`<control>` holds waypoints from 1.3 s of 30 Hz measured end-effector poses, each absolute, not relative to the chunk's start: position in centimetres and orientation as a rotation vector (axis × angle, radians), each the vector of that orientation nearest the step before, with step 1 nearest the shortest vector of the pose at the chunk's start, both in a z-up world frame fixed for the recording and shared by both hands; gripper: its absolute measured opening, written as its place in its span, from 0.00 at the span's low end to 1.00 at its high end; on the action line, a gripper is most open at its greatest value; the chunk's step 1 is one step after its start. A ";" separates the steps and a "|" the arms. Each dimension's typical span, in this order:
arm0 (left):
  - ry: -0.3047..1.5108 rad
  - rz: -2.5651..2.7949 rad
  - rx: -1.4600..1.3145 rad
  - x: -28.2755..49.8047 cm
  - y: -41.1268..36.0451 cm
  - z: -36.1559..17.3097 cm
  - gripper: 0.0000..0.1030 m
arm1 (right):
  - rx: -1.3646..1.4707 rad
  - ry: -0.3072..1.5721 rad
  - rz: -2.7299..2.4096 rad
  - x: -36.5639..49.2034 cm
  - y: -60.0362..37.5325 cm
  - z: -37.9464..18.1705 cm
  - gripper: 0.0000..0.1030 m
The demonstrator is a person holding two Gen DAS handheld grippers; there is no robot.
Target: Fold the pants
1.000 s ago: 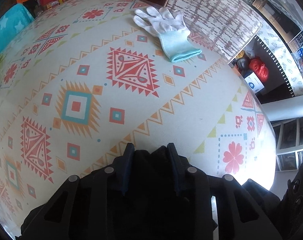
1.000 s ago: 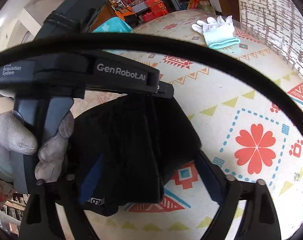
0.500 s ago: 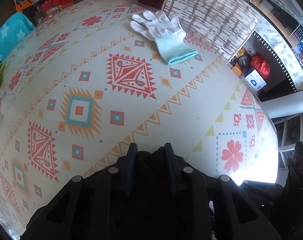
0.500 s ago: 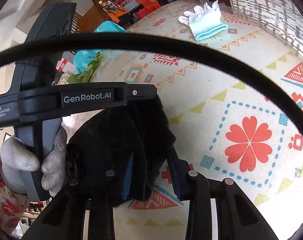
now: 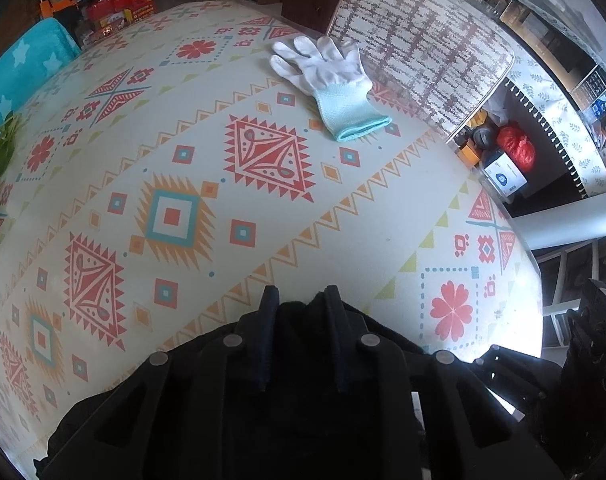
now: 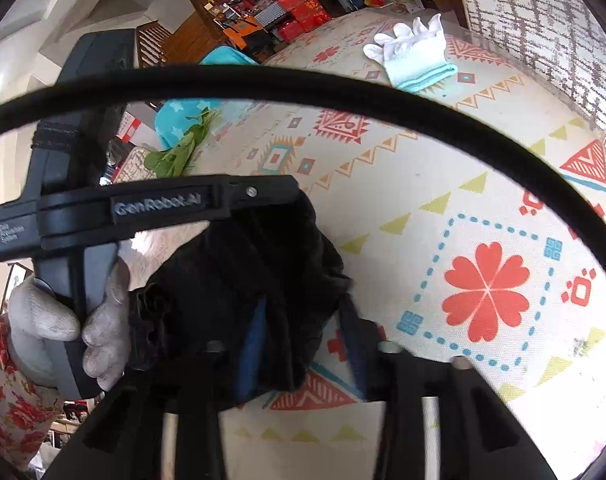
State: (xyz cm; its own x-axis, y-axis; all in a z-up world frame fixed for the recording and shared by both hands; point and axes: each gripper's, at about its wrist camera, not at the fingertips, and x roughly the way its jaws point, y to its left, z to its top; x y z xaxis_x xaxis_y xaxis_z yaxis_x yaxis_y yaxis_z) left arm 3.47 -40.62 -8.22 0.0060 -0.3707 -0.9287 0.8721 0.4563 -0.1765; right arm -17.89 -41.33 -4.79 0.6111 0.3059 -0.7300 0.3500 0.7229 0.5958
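The black pants point(image 6: 243, 280) hang bunched above the patterned tablecloth point(image 5: 263, 208). My left gripper point(image 5: 299, 304) is shut on a fold of the black pants point(image 5: 299, 320), which fill the gap between its fingers. In the right wrist view the left gripper's body point(image 6: 163, 208) and a gloved hand point(image 6: 63, 320) hold the cloth from the left. My right gripper point(image 6: 303, 320) has its jaws closed in on the hanging black cloth, with a small gap left on the right side.
A white glove point(image 5: 331, 88) lies at the far side of the table; it also shows in the right wrist view point(image 6: 411, 56). A patterned chair back point(image 5: 423, 52) stands beyond it. A teal cushion point(image 5: 19, 80) and green leaves point(image 6: 179, 148) are at the left. A black cable point(image 6: 343, 92) crosses the right wrist view.
My right gripper has narrowed from wide open onto the hanging pants. Both grippers have drawn back from the table's far side, and the left keeps its hold.
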 end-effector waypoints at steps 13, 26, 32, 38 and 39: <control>1.224 -1.013 0.512 3.9 -40.9 -8.8 0.21 | 0.827 0.901 0.011 -15.5 -41.1 -6.0 0.82; 1.184 -1.060 0.425 3.7 -38.1 -5.0 0.21 | 0.894 0.910 0.060 -15.2 -40.7 -4.1 0.35; 1.148 -1.105 0.356 4.1 -35.0 -2.7 0.21 | 0.860 0.891 0.042 -14.8 -38.4 -1.5 0.35; 1.128 -1.128 0.269 5.1 -30.5 -0.9 0.21 | 0.804 0.883 0.041 -13.6 -34.7 1.3 0.35; 1.126 -1.127 0.253 5.5 -29.5 -0.7 0.21 | 0.801 0.882 0.045 -13.4 -34.2 1.6 0.35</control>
State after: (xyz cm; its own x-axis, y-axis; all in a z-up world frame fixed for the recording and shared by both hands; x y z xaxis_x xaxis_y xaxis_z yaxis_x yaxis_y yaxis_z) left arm 5.48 -29.48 -0.66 -0.0169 -0.5837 -0.8118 0.8121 0.4656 -0.3517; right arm -13.45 -34.15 1.59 0.6539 0.3482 -0.6717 0.2785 0.7148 0.6415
